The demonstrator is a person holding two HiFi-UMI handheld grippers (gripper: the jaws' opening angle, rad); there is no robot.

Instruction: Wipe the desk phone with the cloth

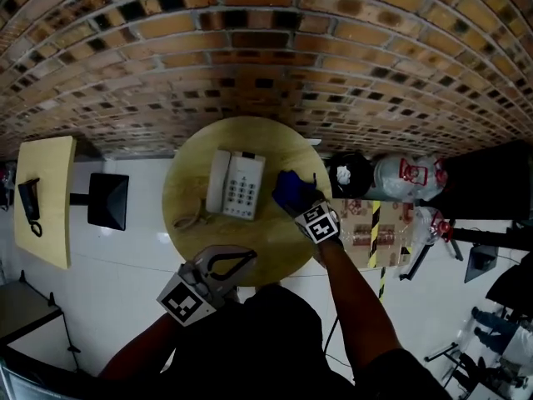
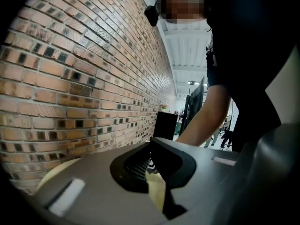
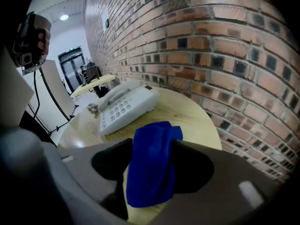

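A white desk phone (image 1: 237, 184) (image 3: 124, 108) with its handset on the cradle sits on a round wooden table (image 1: 275, 136) (image 3: 192, 118). To the phone's right lies a blue cloth (image 1: 290, 188) (image 3: 150, 168). My right gripper (image 1: 296, 198) (image 3: 151, 161) is over it. Its jaws stand apart with the bunched cloth between them, and the cloth droops onto the tabletop. My left gripper (image 1: 250, 258) (image 2: 157, 172) hovers at the table's near edge. It is away from the phone, with its tips together and nothing in them.
The phone's coiled cord (image 1: 190, 217) trails to the phone's left. A brick wall (image 1: 266, 48) stands right behind the table. To the left stand a yellow side table (image 1: 48, 182) with a black handset and a dark box (image 1: 108, 200). Bags (image 1: 400, 177) and cartons (image 1: 366, 223) crowd the floor at right.
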